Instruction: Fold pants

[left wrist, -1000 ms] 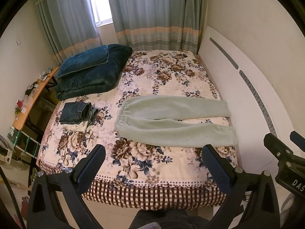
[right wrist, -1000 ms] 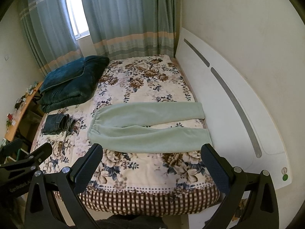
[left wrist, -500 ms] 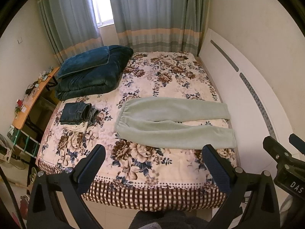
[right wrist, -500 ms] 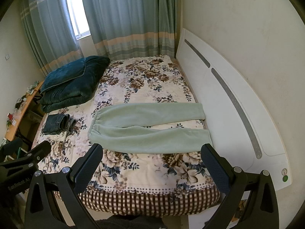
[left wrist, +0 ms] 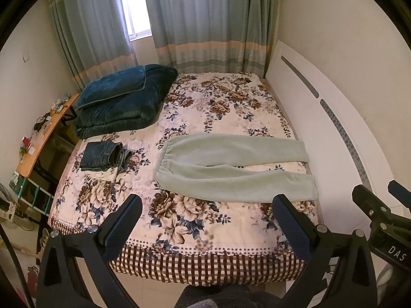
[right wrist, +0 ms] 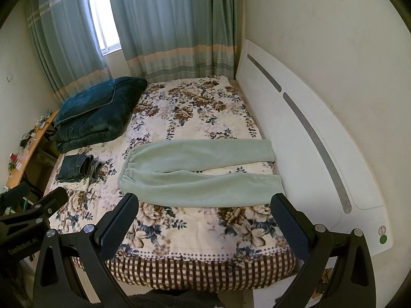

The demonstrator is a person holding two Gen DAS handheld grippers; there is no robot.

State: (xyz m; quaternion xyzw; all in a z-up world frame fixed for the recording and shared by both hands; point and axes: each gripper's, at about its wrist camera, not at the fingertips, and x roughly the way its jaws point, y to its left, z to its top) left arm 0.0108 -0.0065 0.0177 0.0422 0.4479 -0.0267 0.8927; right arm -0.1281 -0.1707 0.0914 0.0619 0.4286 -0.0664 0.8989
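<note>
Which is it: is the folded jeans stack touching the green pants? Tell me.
Apart. The left wrist view shows a strip of floral bedspread between the folded jeans and the green pants waistband.

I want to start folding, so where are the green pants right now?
In both views the green pants lie flat across the near half of the bed, waistband toward the folded jeans, cuffs toward the white headboard.

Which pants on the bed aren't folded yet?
The light green pants, spread flat with both legs stretched toward the headboard. The dark blue jeans beside them are already folded into a small stack.
</note>
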